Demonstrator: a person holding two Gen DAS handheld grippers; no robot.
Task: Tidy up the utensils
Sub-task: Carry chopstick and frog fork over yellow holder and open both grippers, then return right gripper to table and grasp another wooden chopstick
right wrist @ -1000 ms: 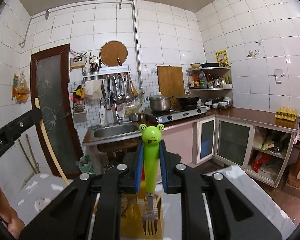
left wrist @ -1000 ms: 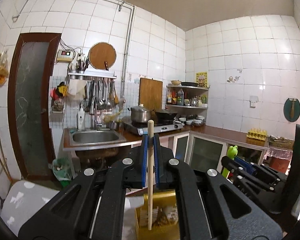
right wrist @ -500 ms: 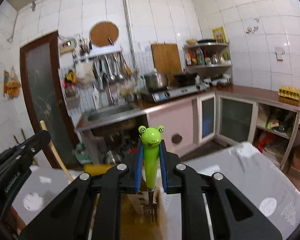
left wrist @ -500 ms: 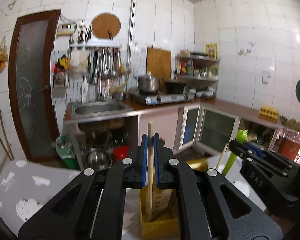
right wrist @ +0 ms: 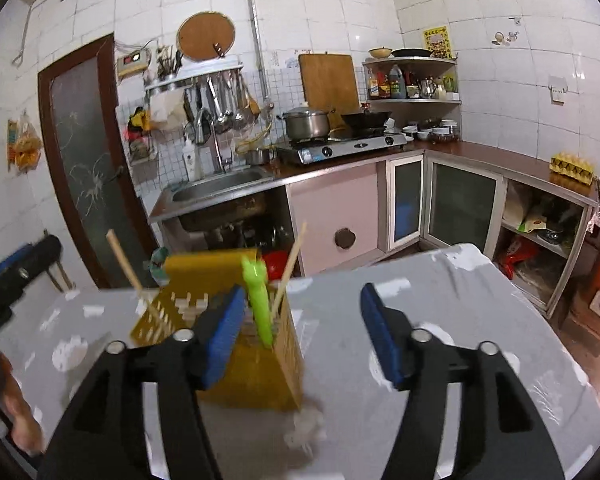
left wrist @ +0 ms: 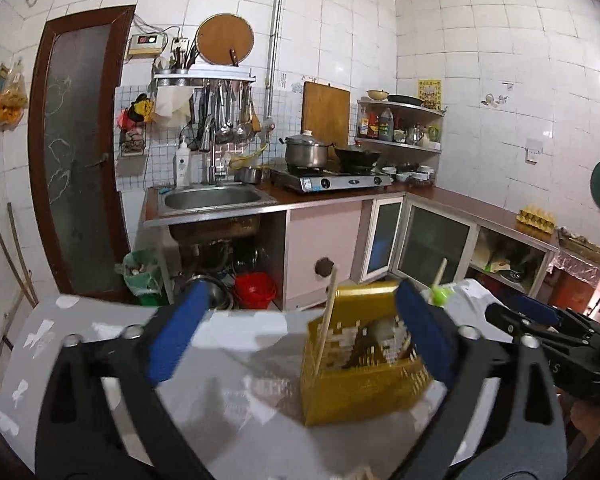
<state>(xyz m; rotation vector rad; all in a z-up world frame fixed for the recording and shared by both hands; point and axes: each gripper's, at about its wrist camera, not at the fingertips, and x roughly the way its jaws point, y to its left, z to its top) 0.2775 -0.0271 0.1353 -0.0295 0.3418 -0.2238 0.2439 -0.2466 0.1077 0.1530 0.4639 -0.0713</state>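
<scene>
A yellow perforated utensil holder (left wrist: 360,364) stands on the grey table (left wrist: 100,344); it also shows in the right wrist view (right wrist: 256,376). A wooden chopstick (left wrist: 326,320) leans in it, and another stick (left wrist: 439,276) pokes out behind. The green frog-handled fork (right wrist: 258,300) stands in the holder between two wooden sticks (right wrist: 290,264). My left gripper (left wrist: 300,336) is open and empty just in front of the holder. My right gripper (right wrist: 302,336) is open and empty, its left finger beside the holder.
Behind the table edge are a sink counter (left wrist: 216,200), a stove with a pot (left wrist: 306,152), cupboards (right wrist: 460,208) and a red bucket (left wrist: 256,288) on the floor. The grey table (right wrist: 440,300) stretches to the right of the holder.
Both grippers have opened. The chopstick and the frog fork have left the jaws and now stand in the yellow holder. Both views have dropped lower and closer to the table.
</scene>
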